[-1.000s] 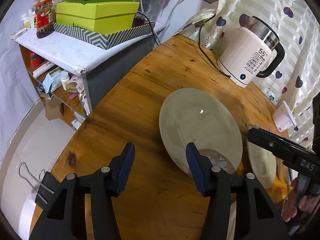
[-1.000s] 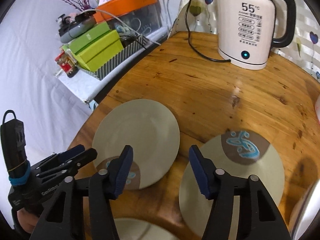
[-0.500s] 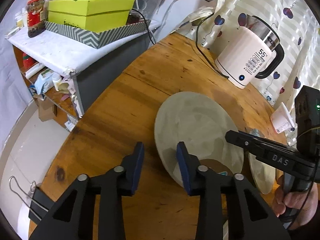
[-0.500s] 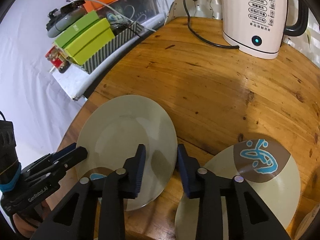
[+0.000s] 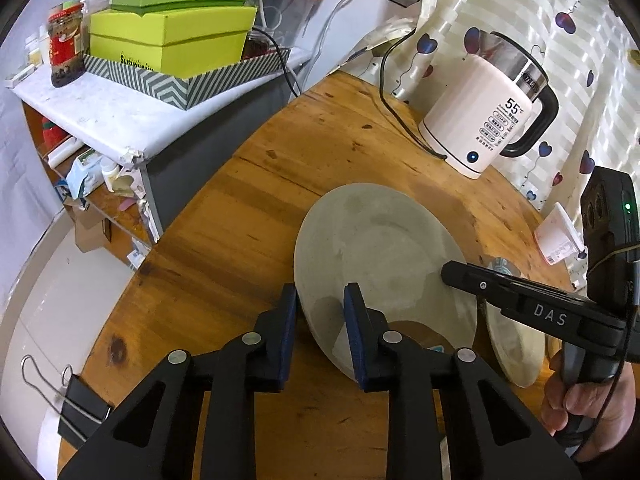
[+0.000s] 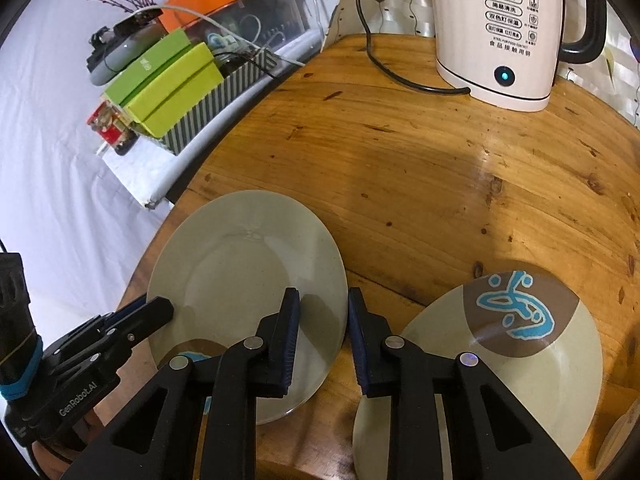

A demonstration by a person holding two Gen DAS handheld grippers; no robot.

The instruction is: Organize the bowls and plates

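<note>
On the table [image 5: 240, 220], the pale plate [image 6: 248, 272] lies flat between your hands, round, so no long axis matters; the patterned plate [image 6: 540, 360] sits just beside it at 3 o'clock. Your left claw [image 5: 320, 308] straddles its 8 o'clock rim, and your right claw [image 6: 324, 312] its 4 o'clock rim. Both claws have just been closing, rim between the jaws; whether the pads bite yet, I cannot tell.

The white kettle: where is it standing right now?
The white kettle stands at the round wooden table's far edge by the heart-print curtain, beyond both plates; top right in both wrist views.
</note>
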